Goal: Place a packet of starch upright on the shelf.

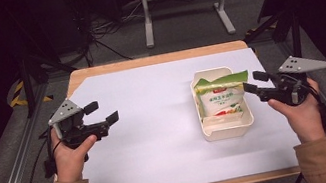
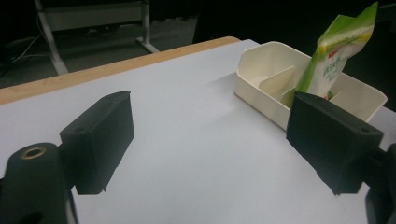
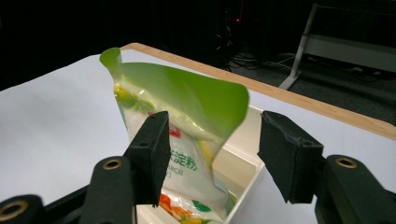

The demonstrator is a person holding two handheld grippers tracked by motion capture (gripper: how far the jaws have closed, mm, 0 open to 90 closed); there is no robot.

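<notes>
The white-covered counter (image 1: 159, 138) fills the middle of the high view, and right of centre on it sits a cream divided tray (image 1: 207, 132) whose long axis runs toward the top of the frame. A green-and-white food pouch (image 1: 222, 96) lies in it, its green end tilted up at the far side. The right hand-held gripper (image 1: 251, 82), jaws wide and empty, sits just beside the tray's right wall, pointing left at the pouch, clearly the nearer one. The left hand-held gripper (image 1: 101, 112), also wide and empty, hangs well apart at the frame's left.
</notes>
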